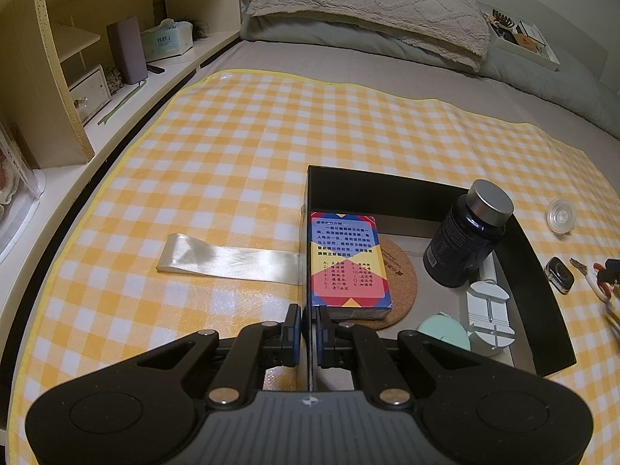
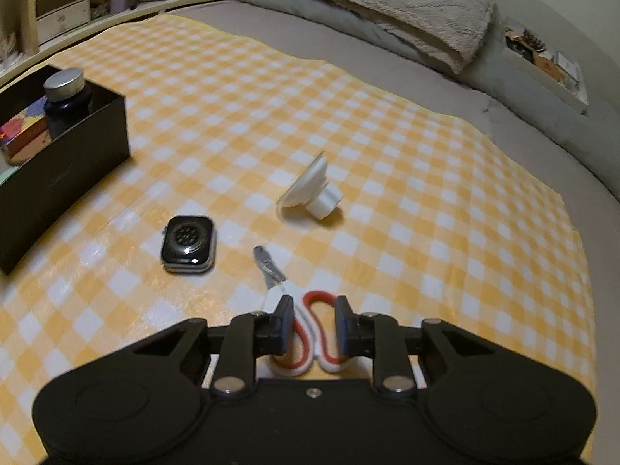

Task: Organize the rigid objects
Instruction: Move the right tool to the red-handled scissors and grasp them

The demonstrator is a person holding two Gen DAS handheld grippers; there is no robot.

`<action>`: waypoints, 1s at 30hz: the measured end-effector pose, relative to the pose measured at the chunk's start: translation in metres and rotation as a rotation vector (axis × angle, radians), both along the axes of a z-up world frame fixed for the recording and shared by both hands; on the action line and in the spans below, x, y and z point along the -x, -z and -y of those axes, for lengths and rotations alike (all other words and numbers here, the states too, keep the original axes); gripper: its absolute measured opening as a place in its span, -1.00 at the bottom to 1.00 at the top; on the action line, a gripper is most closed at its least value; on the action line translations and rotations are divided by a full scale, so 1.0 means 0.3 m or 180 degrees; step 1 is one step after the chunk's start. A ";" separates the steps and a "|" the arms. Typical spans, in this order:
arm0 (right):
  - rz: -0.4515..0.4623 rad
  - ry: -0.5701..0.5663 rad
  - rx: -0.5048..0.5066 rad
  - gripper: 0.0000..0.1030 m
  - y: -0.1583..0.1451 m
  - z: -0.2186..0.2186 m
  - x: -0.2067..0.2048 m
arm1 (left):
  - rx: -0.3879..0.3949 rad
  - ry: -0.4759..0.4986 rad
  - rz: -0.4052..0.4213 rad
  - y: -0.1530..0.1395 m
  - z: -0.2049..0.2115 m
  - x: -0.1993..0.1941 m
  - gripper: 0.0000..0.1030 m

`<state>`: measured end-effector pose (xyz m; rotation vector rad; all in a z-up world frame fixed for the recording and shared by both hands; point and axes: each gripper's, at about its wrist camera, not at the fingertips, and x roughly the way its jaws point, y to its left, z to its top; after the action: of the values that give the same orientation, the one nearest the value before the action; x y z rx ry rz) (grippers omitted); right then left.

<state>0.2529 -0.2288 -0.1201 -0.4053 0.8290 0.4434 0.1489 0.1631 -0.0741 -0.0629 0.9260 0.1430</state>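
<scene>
A black open box [image 1: 387, 180] lies on the checked cloth and holds a colourful card box [image 1: 347, 261], a cork coaster [image 1: 401, 283], a dark bottle with a silver cap [image 1: 467, 238], a mint round case [image 1: 445, 331] and a white plastic piece [image 1: 488, 316]. My left gripper [image 1: 309, 316] is shut on the box's left wall. My right gripper [image 2: 314, 304] is open, its fingers either side of the red-and-white handles of small scissors [image 2: 306, 321] lying on the cloth. A black watch body [image 2: 188, 244] and a white suction-cup part [image 2: 310, 190] lie beyond.
The yellow checked cloth [image 1: 232, 155] covers a grey bed, with a pillow [image 1: 368, 4] at the far end. A clear plastic strip [image 1: 228, 257] lies left of the box. A shelf unit [image 1: 77, 62] runs along the left. A white tray [image 2: 546, 62] sits at far right.
</scene>
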 end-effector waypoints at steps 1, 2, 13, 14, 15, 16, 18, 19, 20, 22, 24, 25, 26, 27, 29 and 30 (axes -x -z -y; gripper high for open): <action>0.0024 0.0022 0.0025 -0.54 -0.001 0.002 -0.002 | -0.0002 0.0000 0.0000 0.000 0.001 0.000 -0.86; 0.0044 0.0045 0.0077 -0.54 0.001 0.004 -0.004 | 0.0001 0.0000 0.0000 0.000 0.000 0.000 -0.86; -0.0431 -0.0475 0.0155 -0.52 0.012 -0.008 0.038 | 0.0008 0.0000 0.0001 0.000 -0.001 0.000 -0.86; -0.0481 -0.0508 0.0112 -0.53 0.006 -0.009 0.038 | 0.0009 0.0001 0.0001 0.000 -0.001 0.000 -0.86; -0.0508 -0.0502 0.0071 -0.53 0.001 -0.010 0.037 | 0.0004 0.0000 0.0000 0.000 -0.001 0.000 -0.86; -0.0511 -0.0496 0.0046 -0.53 -0.005 -0.009 0.037 | 0.0003 0.0000 -0.0001 -0.001 0.001 -0.001 -0.86; -0.0430 -0.0503 0.0044 -0.51 -0.019 -0.010 0.037 | 0.0003 0.0000 0.0000 0.000 -0.001 0.000 -0.86; -0.0418 -0.0492 0.0043 -0.48 -0.019 -0.012 0.038 | 0.0004 0.0000 0.0001 0.000 -0.001 0.000 -0.86; -0.0430 -0.0484 0.0044 -0.47 -0.018 -0.012 0.036 | 0.0005 0.0000 0.0000 0.000 -0.001 0.000 -0.86; -0.0461 -0.0503 0.0087 -0.46 -0.002 -0.017 0.031 | 0.0004 0.0001 0.0000 -0.001 -0.001 0.000 -0.86; -0.0471 -0.0546 0.0146 -0.46 0.017 -0.029 0.030 | 0.0005 -0.0001 0.0000 0.000 -0.002 0.000 -0.86; -0.0442 -0.0554 0.0137 -0.46 0.019 -0.029 0.032 | 0.0008 -0.0001 0.0000 -0.001 -0.001 0.000 -0.86; -0.0440 -0.0533 0.0118 -0.46 0.021 -0.029 0.031 | 0.0005 0.0000 0.0000 0.000 -0.002 0.000 -0.86; -0.0472 -0.0476 0.0085 -0.46 0.022 -0.028 0.026 | 0.0005 0.0000 0.0000 0.000 -0.002 0.000 -0.86; -0.0555 -0.0330 -0.0017 -0.45 0.023 -0.018 0.014 | 0.0002 0.0000 -0.0001 -0.001 -0.001 0.000 -0.86; -0.0574 -0.0285 -0.0050 -0.45 0.022 -0.015 0.012 | 0.0003 0.0000 0.0000 0.000 -0.002 0.000 -0.86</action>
<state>0.2494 -0.2243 -0.1268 -0.3927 0.9841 0.5756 0.1488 0.1637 -0.0740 -0.0640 0.9260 0.1425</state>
